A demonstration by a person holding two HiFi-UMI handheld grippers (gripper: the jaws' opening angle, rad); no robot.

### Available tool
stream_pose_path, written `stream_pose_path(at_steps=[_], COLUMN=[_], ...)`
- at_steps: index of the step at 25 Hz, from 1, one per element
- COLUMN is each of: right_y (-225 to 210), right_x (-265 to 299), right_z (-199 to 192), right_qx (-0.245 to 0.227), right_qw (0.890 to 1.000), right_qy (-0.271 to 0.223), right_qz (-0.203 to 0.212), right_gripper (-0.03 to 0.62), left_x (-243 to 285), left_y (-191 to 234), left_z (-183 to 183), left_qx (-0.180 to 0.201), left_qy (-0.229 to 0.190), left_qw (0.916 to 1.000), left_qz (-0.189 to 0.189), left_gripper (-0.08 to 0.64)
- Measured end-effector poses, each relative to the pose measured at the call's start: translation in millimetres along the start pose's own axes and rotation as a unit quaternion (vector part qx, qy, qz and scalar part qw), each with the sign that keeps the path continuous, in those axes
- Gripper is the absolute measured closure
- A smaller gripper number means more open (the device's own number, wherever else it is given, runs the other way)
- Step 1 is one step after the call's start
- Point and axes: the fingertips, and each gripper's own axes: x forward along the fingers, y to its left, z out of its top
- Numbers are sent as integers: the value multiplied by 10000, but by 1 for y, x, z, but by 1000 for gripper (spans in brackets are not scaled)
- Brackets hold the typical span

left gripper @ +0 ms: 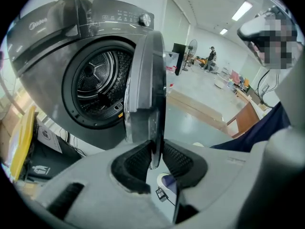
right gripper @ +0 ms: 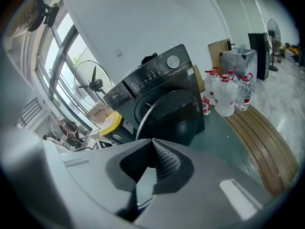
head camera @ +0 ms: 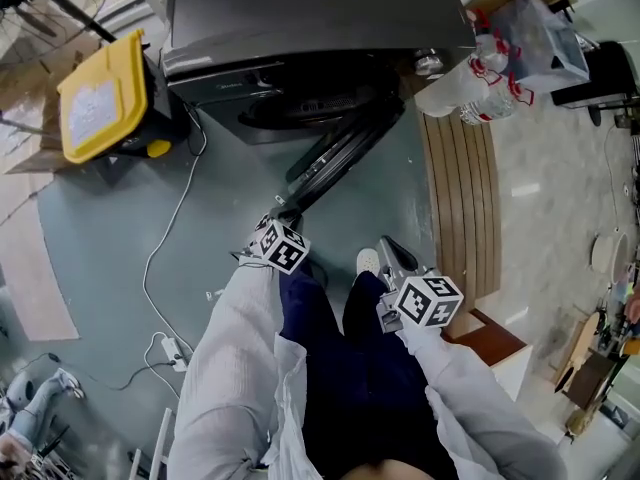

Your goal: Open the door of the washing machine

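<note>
The dark grey washing machine [head camera: 300, 28] stands at the top of the head view, its round door [head camera: 335, 163] swung well out toward me. My left gripper [head camera: 280, 213] is at the door's free edge. In the left gripper view the door's rim [left gripper: 145, 89] runs down between the black pads [left gripper: 136, 161], which press on it from both sides, and the steel drum [left gripper: 97, 85] shows behind. My right gripper [head camera: 395, 258] hangs to the right of the door, apart from it. Its jaws [right gripper: 152, 159] meet with nothing between them, and the open door [right gripper: 174, 113] lies ahead of them.
A yellow-lidded bin [head camera: 100, 103] sits left of the machine. Water bottles [head camera: 480, 78] stand on a wooden slat strip [head camera: 465, 198] at the right. A white cable [head camera: 165, 258] and a power strip [head camera: 172, 350] lie on the grey floor. My legs are below the grippers.
</note>
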Motion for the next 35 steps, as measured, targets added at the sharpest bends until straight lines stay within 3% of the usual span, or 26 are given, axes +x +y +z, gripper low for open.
stream_pose_path(at_steps=[3, 9, 19, 26, 35], right_y=[-21, -73, -138, -174, -209], right_x=[-14, -49, -103, -127, -150], right_z=[-3, -15, -20, -23, -22], right_qx=[-133, -380, -550, -433, -58], right_qw=[9998, 9981, 9959, 9971, 9994], right_qy=[87, 333, 348, 279, 47], right_qz=[136, 339, 635, 563, 326], right_gripper=[586, 586, 585, 586, 586], left_x=[4, 15, 40, 61, 95], left_y=[-19, -69, -163, -218, -288], left_z=[1, 7, 30, 58, 107], left_qx=[-257, -397, -1179, -1773, -1725], left_qy=[-80, -124, -269, -574, -761], left_qw=[9995, 9987, 9917, 9820, 9816], left_qz=[178, 309, 425, 305, -289], left_gripper=[483, 482, 472, 465, 442])
